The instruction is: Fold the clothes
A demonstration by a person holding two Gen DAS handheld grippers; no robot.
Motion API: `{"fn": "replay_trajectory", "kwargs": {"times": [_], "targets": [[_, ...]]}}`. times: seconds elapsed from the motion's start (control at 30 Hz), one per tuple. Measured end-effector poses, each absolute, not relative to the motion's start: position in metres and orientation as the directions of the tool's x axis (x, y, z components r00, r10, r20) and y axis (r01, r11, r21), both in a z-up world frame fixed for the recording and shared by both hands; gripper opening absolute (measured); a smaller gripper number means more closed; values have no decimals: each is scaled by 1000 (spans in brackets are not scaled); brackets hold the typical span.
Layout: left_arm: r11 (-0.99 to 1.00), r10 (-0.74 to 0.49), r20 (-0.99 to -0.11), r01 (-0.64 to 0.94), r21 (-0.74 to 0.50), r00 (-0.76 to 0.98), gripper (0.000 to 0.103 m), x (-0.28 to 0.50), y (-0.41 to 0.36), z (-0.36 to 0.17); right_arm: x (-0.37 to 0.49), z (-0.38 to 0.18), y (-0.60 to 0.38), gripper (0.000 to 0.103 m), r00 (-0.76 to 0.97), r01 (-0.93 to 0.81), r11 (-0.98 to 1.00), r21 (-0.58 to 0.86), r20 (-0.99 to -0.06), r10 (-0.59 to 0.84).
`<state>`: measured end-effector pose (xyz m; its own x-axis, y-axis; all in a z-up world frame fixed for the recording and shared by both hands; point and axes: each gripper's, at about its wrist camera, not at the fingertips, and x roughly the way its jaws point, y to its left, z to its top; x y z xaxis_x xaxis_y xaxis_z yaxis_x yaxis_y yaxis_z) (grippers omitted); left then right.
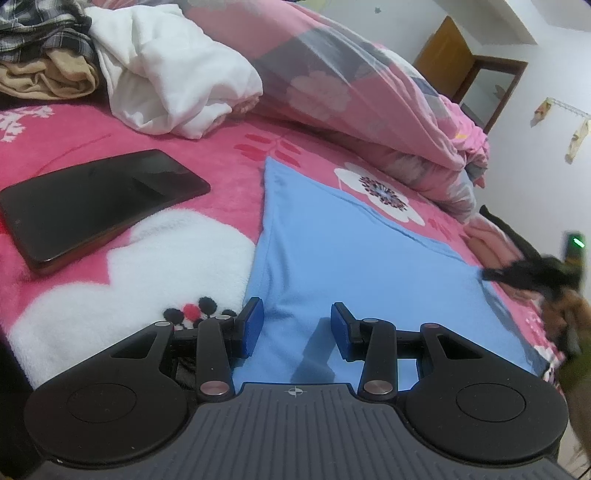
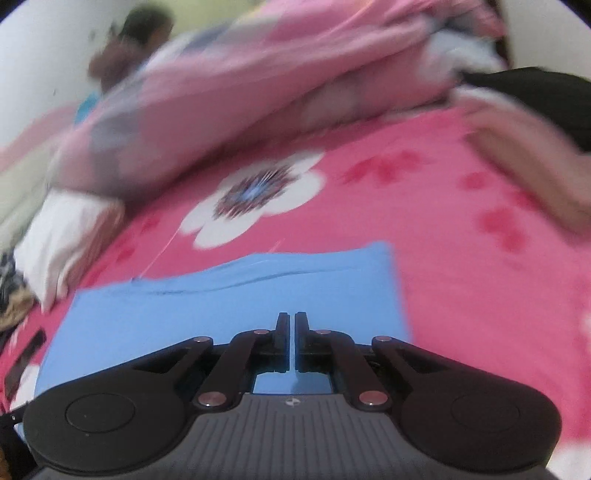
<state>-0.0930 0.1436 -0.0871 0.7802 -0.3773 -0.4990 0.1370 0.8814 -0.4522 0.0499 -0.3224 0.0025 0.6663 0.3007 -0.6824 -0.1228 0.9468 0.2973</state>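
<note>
A light blue cloth (image 1: 351,258) lies flat and folded on the pink flowered blanket (image 1: 221,158). My left gripper (image 1: 297,314) hovers open just above the cloth's near left edge, with nothing between its blue pads (image 1: 253,326). The right gripper (image 1: 487,275) shows blurred at the cloth's right edge. In the right wrist view the right gripper (image 2: 294,317) is shut, with only a thin slit between its fingers, low over the blue cloth (image 2: 221,302). I see no fabric pinched in it.
A black phone (image 1: 99,203) lies on the blanket left of the cloth. Behind it are a crumpled white garment (image 1: 173,74), a plaid shirt (image 1: 40,29) and tan clothing (image 1: 48,79). A pink quilt (image 1: 351,92) is heaped along the far side. A blurred person (image 2: 129,48) is beyond it.
</note>
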Motion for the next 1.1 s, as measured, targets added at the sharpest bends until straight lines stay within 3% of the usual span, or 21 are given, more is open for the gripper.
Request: {"fn": "replay_trajectory", "kwargs": {"times": [0.1, 0.23, 0.33, 0.47, 0.7, 0.87, 1.1], "targets": [[882, -381, -496, 146, -447, 780, 41, -93, 144, -87, 105, -20, -315, 0, 603, -89, 962, 260, -754, 259], [873, -398, -489, 157, -461, 776, 41, -92, 147, -89, 131, -18, -330, 1, 683, 11, 963, 268, -706, 188], [865, -412, -483, 165, -474, 773, 41, -92, 150, -89, 111, -5, -325, 2, 680, -42, 944, 328, -682, 268], [853, -431, -475, 175, -491, 768, 41, -91, 153, -91, 96, -11, -285, 7, 530, -212, 925, 316, -758, 380], [842, -438, -450, 179, -509, 778, 41, -93, 155, -94, 110, -14, -296, 8, 659, -25, 967, 254, -723, 207], [828, -458, -436, 194, -525, 775, 41, -92, 160, -96, 48, -3, -288, 13, 623, -124, 945, 303, -718, 311], [825, -461, -435, 194, -531, 773, 41, -93, 160, -95, -47, -15, -404, 15, 683, 203, 913, 355, -719, 128]]}}
